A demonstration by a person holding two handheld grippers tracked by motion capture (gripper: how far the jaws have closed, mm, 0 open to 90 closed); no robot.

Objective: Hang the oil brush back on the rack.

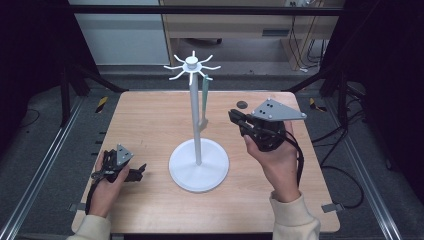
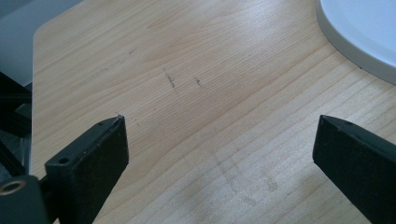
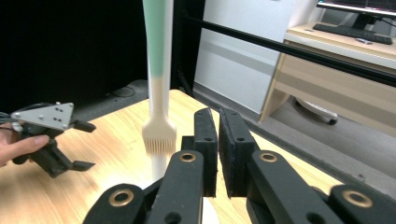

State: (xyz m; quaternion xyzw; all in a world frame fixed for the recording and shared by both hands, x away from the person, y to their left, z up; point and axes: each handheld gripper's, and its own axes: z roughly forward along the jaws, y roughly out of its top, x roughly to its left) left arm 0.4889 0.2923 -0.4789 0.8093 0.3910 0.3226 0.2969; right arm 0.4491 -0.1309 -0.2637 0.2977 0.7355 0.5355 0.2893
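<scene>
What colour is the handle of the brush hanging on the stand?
The brush has a green upper handle and cream lower part, clearest in the right gripper view.

A lab or test room is shown, not a home. A small wooden table (image 1: 150, 115) is framed by black metal struts (image 1: 210, 10) and flanked by rails (image 1: 40, 165) on a grey floor. Hazard tape (image 1: 101, 103) is stuck to the floor at the table's far corners, and loose cables (image 1: 345, 175) are trailed across it. Behind the rig a wooden desk (image 3: 336, 74) is seen, with a keyboard (image 3: 355, 33) and a monitor (image 3: 369, 7) set on it.
</scene>
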